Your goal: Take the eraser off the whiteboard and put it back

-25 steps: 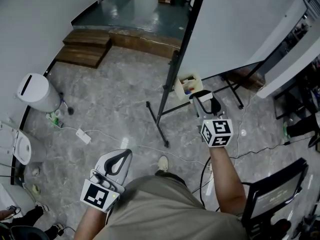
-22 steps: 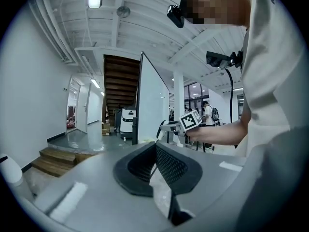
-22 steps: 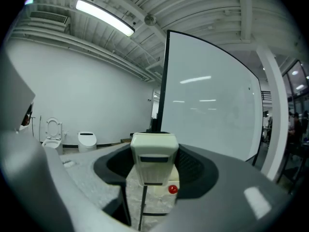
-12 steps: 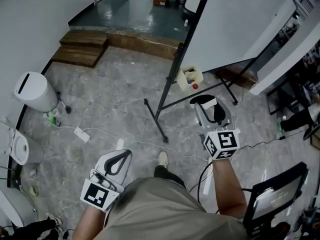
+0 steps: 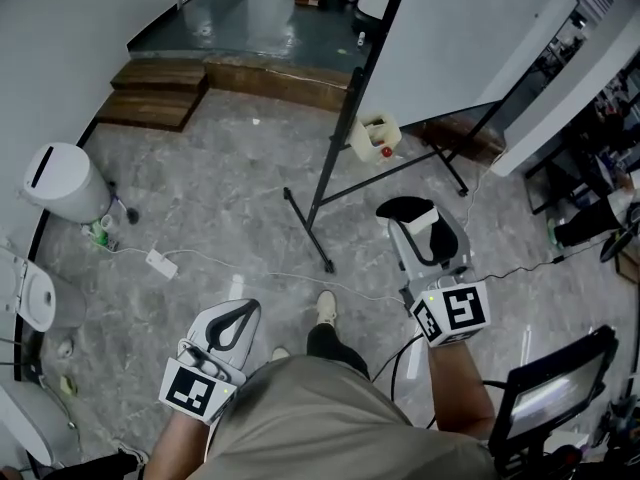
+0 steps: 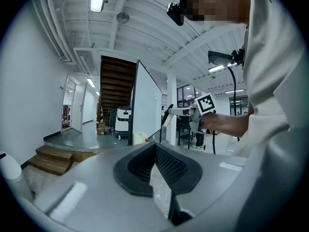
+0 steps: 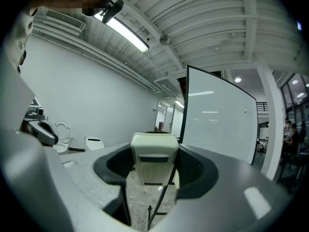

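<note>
A white eraser with a dark slot in its face sits clamped between the pads of my right gripper. In the head view the right gripper is held out level over the floor, a short way back from the whiteboard, with the eraser between its jaws. The whiteboard stands on a black frame and fills the right of the right gripper view. My left gripper hangs low at the person's left side, jaws together and empty. In its own view the left gripper faces the whiteboard edge-on.
A pale box with markers hangs at the whiteboard's lower corner. The stand's black legs spread over the marble floor. A white bin, a power strip with its cable, wooden steps and a black chair ring the spot.
The right gripper has drawn back from the whiteboard toward the person, still carrying the eraser. The person has stepped back, and the left gripper keeps its place at the side.
</note>
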The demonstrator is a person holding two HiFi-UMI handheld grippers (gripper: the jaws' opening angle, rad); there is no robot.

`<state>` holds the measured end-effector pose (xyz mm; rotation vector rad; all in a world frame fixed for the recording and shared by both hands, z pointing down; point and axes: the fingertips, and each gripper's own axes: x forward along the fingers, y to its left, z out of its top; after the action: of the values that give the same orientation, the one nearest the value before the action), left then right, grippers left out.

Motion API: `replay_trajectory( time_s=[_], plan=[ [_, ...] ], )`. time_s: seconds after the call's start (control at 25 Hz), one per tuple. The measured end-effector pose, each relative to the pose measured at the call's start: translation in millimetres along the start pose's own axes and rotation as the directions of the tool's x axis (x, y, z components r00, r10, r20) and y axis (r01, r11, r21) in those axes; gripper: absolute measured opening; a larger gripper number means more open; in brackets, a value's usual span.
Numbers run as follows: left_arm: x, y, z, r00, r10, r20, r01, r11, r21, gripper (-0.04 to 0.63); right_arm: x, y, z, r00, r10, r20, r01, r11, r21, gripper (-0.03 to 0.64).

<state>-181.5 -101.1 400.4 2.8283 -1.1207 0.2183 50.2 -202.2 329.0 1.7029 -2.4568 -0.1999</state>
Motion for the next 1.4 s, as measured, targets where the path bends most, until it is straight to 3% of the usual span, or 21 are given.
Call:
replay_trajectory(
  time_s=[0.48, 0.68, 0.92, 1.12, 1.4],
  plan=[
    [-20.6, -11.8, -11.6, 1.0, -0.018, -0.001, 0.018, 1.0, 0.013, 0.006, -46.3, 33.6, 27.9, 0.999, 0.001, 0.036, 0.0, 1.0, -0.013, 0.259],
    [-20.9, -10.4, -1.2, 0.997, -0.016, 0.074, 0.015, 1.0, 0.017, 0.008, -48.0, 28.4, 26.4, 1.0, -0.009, 0.029, 0.009, 1.0, -0.01, 0.259],
    [-11.7, -6.8, -0.9, 0.998, -0.004, 0.065, 0.003, 1.0, 0.004, 0.008, -34.1, 12.0, 22.0, 1.0, -0.014, 0.027, 0.014, 1.0, -0.005, 0.259],
    [6.4, -4.1, -6.4, 1.0, 0.009, 0.003, -0.009, 1.0, -0.015, 0.008, -16.5, -8.8, 11.6, 1.0, -0.016, 0.021, 0.016, 1.0, 0.002, 0.259],
    [63.7, 10.9, 28.9, 0.995, 0.016, 0.097, -0.018, 1.0, 0.023, 0.008, 31.5, -64.8, 1.2, 1.0, -0.012, 0.016, 0.012, 1.0, 0.016, 0.259]
  ],
)
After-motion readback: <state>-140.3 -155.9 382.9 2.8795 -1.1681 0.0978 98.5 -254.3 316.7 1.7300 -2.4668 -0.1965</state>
